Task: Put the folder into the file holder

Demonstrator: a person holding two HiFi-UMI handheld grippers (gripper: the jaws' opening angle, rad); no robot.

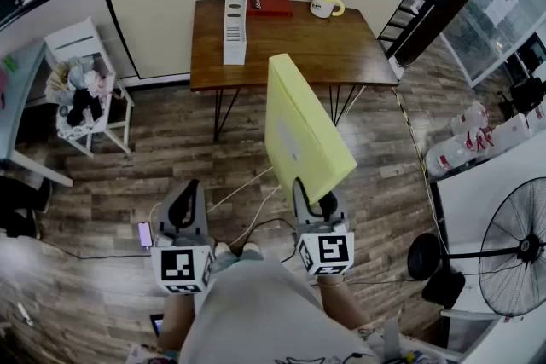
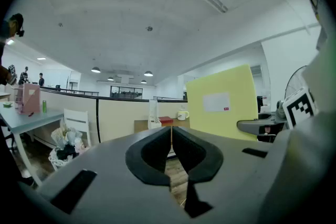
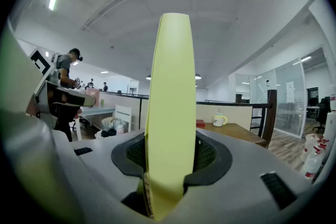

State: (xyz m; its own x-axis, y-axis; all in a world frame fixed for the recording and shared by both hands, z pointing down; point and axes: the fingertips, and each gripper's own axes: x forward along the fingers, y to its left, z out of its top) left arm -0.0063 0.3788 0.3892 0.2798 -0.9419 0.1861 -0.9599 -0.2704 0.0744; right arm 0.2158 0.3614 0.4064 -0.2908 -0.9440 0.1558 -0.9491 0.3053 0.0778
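The stiff yellow folder point(image 1: 300, 128) stands upright, clamped in the right gripper point(image 1: 312, 202), likely for slotting into the far white slotted file holder point(image 1: 235, 21); left gripper point(image 1: 187, 213) closed, empty.

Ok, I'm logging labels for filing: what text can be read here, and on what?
No text reads clearly.
On the folder, white label: small red mark, print too small.
On the red book: pale print, blurred.
On the mug: nothing readable.
On the marker cubes: black-and-white squares, no words.
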